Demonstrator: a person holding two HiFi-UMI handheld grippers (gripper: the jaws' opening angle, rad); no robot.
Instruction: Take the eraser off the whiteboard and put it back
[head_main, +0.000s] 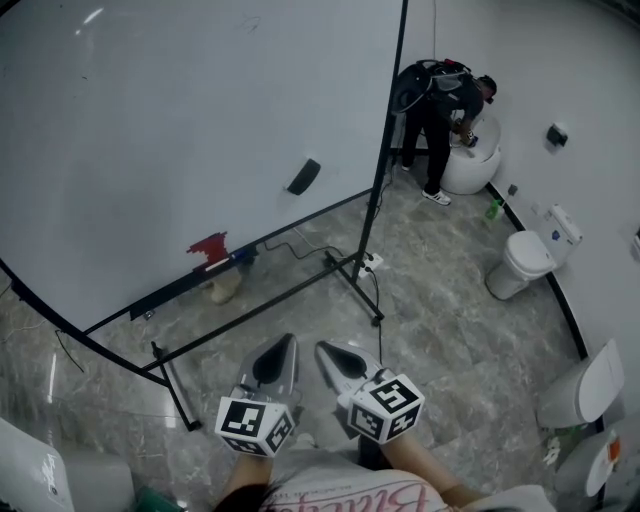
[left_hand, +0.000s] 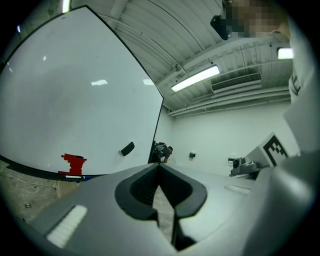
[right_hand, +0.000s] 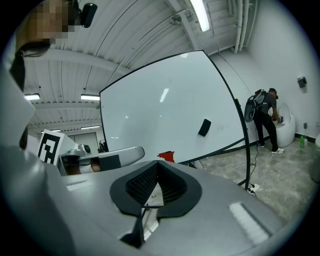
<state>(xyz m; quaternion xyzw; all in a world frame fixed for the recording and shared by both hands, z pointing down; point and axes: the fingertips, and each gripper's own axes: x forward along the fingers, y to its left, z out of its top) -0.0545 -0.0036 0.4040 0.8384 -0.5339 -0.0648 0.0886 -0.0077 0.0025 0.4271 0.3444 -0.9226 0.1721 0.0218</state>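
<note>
A black eraser (head_main: 303, 176) clings to the lower right part of the big whiteboard (head_main: 150, 130), well ahead of both grippers. It also shows small in the left gripper view as the eraser (left_hand: 127, 148) and in the right gripper view as the eraser (right_hand: 204, 127). My left gripper (head_main: 289, 340) and right gripper (head_main: 323, 349) are held side by side, low in the head view, both pointing toward the board. Both are shut with nothing between the jaws, as the left gripper (left_hand: 160, 165) and the right gripper (right_hand: 157, 163) show close up.
A red object (head_main: 209, 248) sits at the board's tray. The board's black stand legs (head_main: 362, 290) and a power strip (head_main: 369, 263) lie on the marble floor between me and the board. A person (head_main: 437, 110) bends over a white fixture at the back right. White fixtures (head_main: 524, 260) line the right wall.
</note>
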